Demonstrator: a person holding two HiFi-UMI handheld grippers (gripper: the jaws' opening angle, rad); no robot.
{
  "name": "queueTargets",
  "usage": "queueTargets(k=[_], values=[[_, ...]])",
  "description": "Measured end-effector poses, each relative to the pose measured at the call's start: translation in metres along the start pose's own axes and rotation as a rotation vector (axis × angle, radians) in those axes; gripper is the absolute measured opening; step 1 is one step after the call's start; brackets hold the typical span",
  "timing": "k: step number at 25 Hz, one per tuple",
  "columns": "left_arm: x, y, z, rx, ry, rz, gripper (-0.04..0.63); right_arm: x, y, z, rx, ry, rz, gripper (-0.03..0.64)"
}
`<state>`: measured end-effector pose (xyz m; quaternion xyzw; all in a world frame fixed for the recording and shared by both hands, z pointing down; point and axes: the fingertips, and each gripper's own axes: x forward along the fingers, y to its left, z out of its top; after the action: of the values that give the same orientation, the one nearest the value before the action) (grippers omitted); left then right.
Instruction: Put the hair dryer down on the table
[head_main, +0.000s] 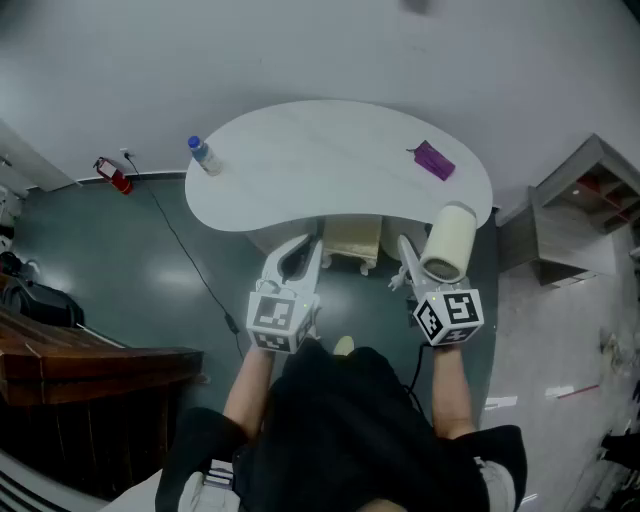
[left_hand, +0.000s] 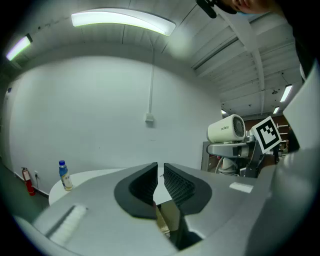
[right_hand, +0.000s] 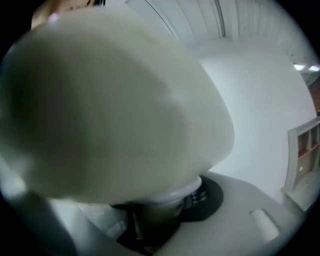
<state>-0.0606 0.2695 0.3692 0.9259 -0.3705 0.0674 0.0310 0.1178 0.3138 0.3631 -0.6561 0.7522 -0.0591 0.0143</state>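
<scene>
Grasping the dryer by its handle: the right tool, pads pressed on it. Held in the air off the near right edge of the counter, not resting on it, with the pale barrel filling the right gripper view. Clenched on nothing: the left tool, jaws nearly together, just short of the counter's near edge. Lying on the counter, well apart: a bottle at far left, a purple thing at right.

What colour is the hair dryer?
The hair dryer is cream white, clearest in the head view.
</scene>
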Motion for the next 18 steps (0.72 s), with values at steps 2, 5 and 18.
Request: queueTargets(k=[2,5,18], values=[[-0.002,-0.002,0.005,0.002,-0.009,0.000,0.046,-0.002,0.001,0.000,-0.002,0.001,0.001,0.229],[-0.002,-0.004,0.004,0.006,-0.009,-0.004,0.046,-0.003,0.001,-0.001,0.000,0.004,0.003,0.229],[0.000,-0.011,-0.006,0.004,0.009,-0.025,0.046,-0.008,-0.002,-0.007,0.037,0.019,-0.001,0.228]])
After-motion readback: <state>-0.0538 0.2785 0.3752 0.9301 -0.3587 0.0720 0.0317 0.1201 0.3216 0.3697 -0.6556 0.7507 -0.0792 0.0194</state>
